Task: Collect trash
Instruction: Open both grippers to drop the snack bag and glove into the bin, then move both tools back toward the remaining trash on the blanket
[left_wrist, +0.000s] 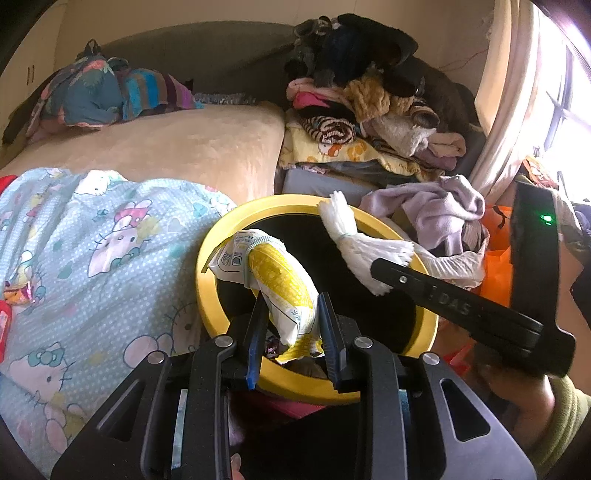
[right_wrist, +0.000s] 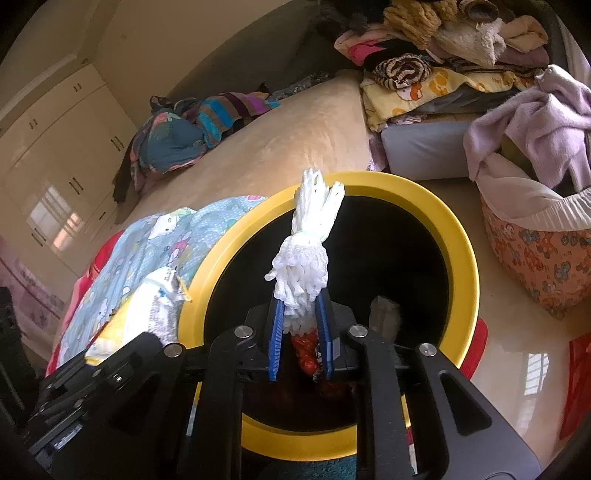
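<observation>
A round bin with a yellow rim (left_wrist: 207, 280) (right_wrist: 469, 258) and black inside stands beside the bed. My left gripper (left_wrist: 293, 314) is shut on a yellow and white snack wrapper (left_wrist: 280, 280) and holds it over the bin's mouth; the wrapper also shows in the right wrist view (right_wrist: 155, 306). My right gripper (right_wrist: 299, 325) is shut on a white foam fruit net (right_wrist: 306, 258) above the bin; the net also shows in the left wrist view (left_wrist: 351, 240). Red trash (right_wrist: 306, 354) lies in the bin below the net.
A Hello Kitty blanket (left_wrist: 92, 258) covers the bed at the left, with small red wrappers (left_wrist: 16, 295) at its edge. A pile of clothes (left_wrist: 369, 110) sits behind the bin. A patterned basket with a lilac garment (right_wrist: 535, 266) stands to the right.
</observation>
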